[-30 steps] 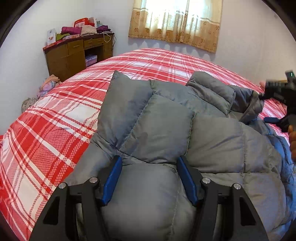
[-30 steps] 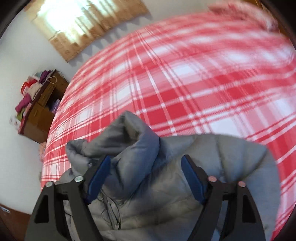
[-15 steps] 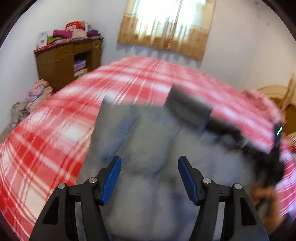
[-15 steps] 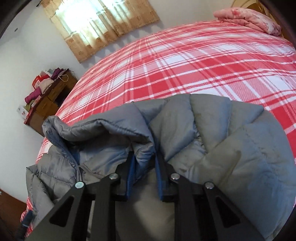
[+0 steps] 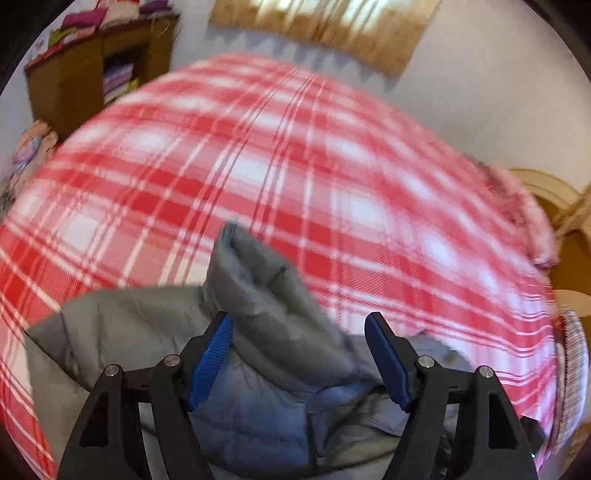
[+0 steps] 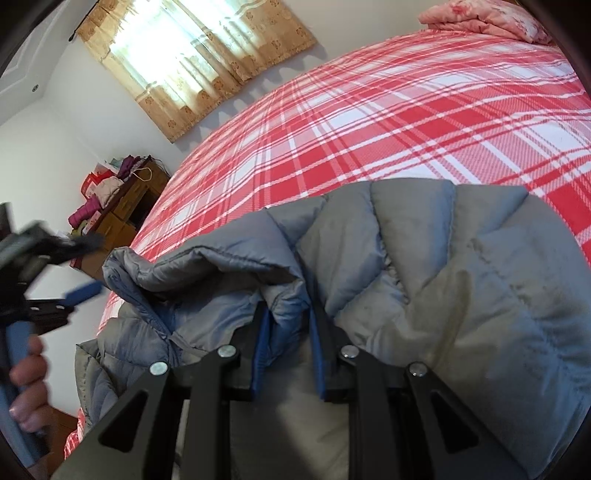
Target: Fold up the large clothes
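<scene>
A grey quilted puffer jacket (image 6: 461, 295) with a blue lining lies on a bed with a red and white plaid cover (image 6: 388, 122). My right gripper (image 6: 288, 325) is shut on a raised fold of the jacket's edge. My left gripper (image 5: 299, 328) is open, its blue pads either side of an upright grey fold of the jacket (image 5: 258, 288), not pinching it. The left gripper also shows blurred at the left edge of the right wrist view (image 6: 55, 273), held by a hand.
A wooden desk (image 5: 92, 70) piled with clothes stands by the wall at far left, with a curtained window (image 6: 199, 62) behind the bed. A pink folded quilt (image 6: 484, 18) lies at the bed's far right. Wooden furniture (image 5: 561, 236) stands right of the bed.
My right gripper has closed on the jacket fold and holds it. My left gripper has swung right across the jacket toward the raised fold, staying open.
</scene>
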### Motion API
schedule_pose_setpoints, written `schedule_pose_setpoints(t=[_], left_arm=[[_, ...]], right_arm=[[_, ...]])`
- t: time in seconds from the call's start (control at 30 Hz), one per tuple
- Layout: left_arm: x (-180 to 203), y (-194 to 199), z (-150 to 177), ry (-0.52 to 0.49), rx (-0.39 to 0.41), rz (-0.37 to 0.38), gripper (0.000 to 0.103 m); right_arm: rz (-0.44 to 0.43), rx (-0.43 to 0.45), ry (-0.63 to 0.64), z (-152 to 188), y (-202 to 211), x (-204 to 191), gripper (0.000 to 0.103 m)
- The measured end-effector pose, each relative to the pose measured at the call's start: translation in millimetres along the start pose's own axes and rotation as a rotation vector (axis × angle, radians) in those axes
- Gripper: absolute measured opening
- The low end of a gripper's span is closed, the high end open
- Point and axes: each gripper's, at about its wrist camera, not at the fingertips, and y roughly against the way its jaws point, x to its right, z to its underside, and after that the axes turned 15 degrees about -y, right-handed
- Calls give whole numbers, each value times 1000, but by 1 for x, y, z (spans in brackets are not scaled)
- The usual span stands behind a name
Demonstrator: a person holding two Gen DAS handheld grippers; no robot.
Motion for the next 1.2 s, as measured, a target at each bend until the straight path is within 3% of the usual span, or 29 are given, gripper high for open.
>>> schedule_pose_setpoints(t=[0.07,0.13,0.23,0.33,0.43,0.5,0.57,0.67,0.7,0.8,0.87,0.93,1.03,1.1,1.13,1.17,1.2], left_arm=[[-2,-6,16,-7,-19,-41,70],[-2,1,35,-48,-9,-70,37],[-5,14,62,-89,-7,-138,18],[-18,26,87,-52,15,-167,17],[-32,13,107,4,-16,-166,17],[-35,13,120,36,48,-151,17],[-26,12,131,-12,118,-201,17],[-19,12,132,-37,134,-245,17],[-23,13,133,-19,142,-225,17],[-30,13,134,11,159,-184,17],[-30,14,135,9,161,-187,17],[-29,17,137,5,161,-191,17],[-28,18,139,15,164,-176,17],[-29,18,138,20,164,-167,17],[-31,18,137,21,161,-162,17],[-31,19,137,21,156,-153,17],[-33,21,136,21,145,-129,17]], right_arm=[[-4,-2,-2,0,0,1,21],[-7,-3,-5,-1,0,2,21],[-11,-6,-9,-2,-1,3,21],[-12,-8,-11,-2,-1,3,21],[-14,-10,-12,-2,-1,3,21],[-17,-11,-15,-2,-1,3,21],[-25,-17,-18,-3,-1,2,24],[-34,-63,-48,-8,3,6,25],[-21,-46,-67,-10,16,9,25],[16,133,-30,-15,62,3,32],[6,156,7,-26,71,-16,33],[20,139,58,-37,64,-41,33],[96,77,152,-38,28,-75,52],[135,-3,226,-21,-5,-79,51],[209,-37,299,-8,-23,-76,51],[264,-50,377,7,-36,-70,51],[252,-11,411,14,-34,-68,52]])
